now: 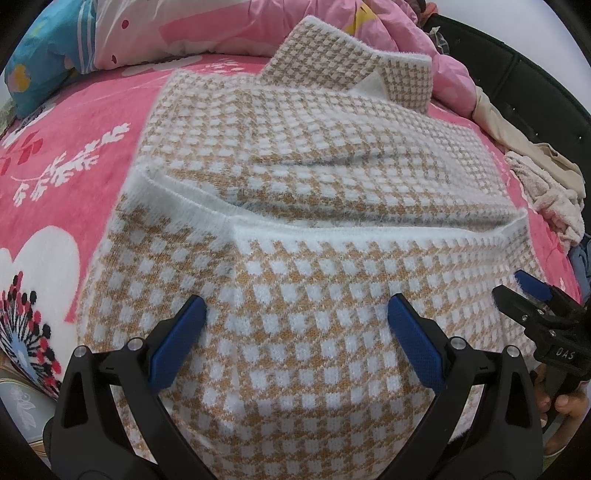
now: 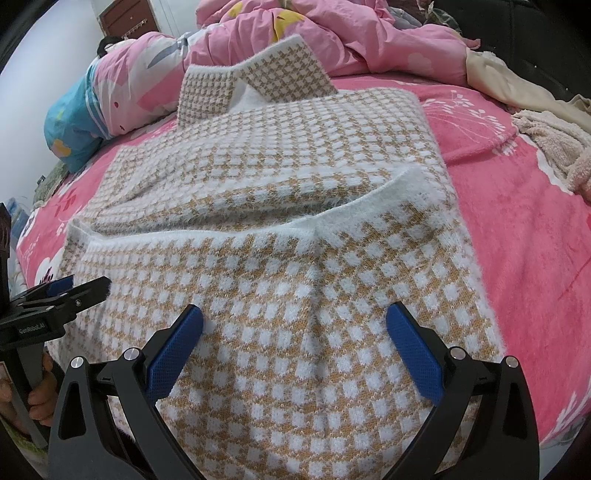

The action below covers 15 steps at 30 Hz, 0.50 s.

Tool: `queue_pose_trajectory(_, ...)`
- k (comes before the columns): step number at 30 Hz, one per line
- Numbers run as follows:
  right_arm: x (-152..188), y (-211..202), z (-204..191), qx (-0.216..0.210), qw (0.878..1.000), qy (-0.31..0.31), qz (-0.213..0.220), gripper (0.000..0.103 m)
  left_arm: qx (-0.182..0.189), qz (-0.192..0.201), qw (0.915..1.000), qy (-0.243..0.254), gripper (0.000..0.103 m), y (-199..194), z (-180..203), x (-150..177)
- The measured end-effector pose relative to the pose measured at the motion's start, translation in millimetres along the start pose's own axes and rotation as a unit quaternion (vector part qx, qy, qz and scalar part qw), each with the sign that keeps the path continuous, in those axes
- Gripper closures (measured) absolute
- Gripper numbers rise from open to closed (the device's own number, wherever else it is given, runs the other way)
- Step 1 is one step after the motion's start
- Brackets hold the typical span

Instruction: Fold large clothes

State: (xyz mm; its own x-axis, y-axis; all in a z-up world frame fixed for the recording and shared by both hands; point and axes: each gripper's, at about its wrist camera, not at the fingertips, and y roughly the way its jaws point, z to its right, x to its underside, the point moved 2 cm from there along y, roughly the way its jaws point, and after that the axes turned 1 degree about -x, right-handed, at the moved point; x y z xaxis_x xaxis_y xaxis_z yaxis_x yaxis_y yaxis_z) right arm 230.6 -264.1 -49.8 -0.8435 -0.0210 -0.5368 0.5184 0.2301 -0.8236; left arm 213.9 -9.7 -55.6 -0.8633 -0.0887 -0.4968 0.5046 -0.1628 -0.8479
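Observation:
A tan-and-white checked knit sweater [image 1: 314, 147] [image 2: 277, 155] lies on the bed. Its near part is doubled over, so a fuzzy white hem band [image 1: 332, 229] [image 2: 351, 210] runs across the middle. The collar [image 1: 332, 55] [image 2: 288, 70] stands up at the far end. My left gripper [image 1: 295, 314] hovers open over the near folded part, and nothing is between its blue pads [image 1: 184, 332]. My right gripper [image 2: 295, 317] is open in the same way, a little to the right. Each one shows side-on in the other's view: the right gripper [image 1: 508, 284] and the left gripper [image 2: 90, 284].
The pink flowered bedsheet [image 1: 74, 147] [image 2: 517, 221] surrounds the sweater. A blue-and-pink pillow [image 1: 37, 66] [image 2: 74, 118] and a pink quilt [image 1: 406, 29] [image 2: 351, 37] are heaped at the far side. Beige clothes [image 1: 535, 166] [image 2: 535, 122] lie right. A hand [image 1: 565, 402] [image 2: 37, 398] holds each handle.

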Motion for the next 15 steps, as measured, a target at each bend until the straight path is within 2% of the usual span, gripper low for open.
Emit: queue_pose_trajectory(15,0.1,0.1,0.0,-0.001,1.000,0.000,0.000,0.006,0.000,-0.001,1.0000,-0.001,0.008,0.5,-0.1,1.5)
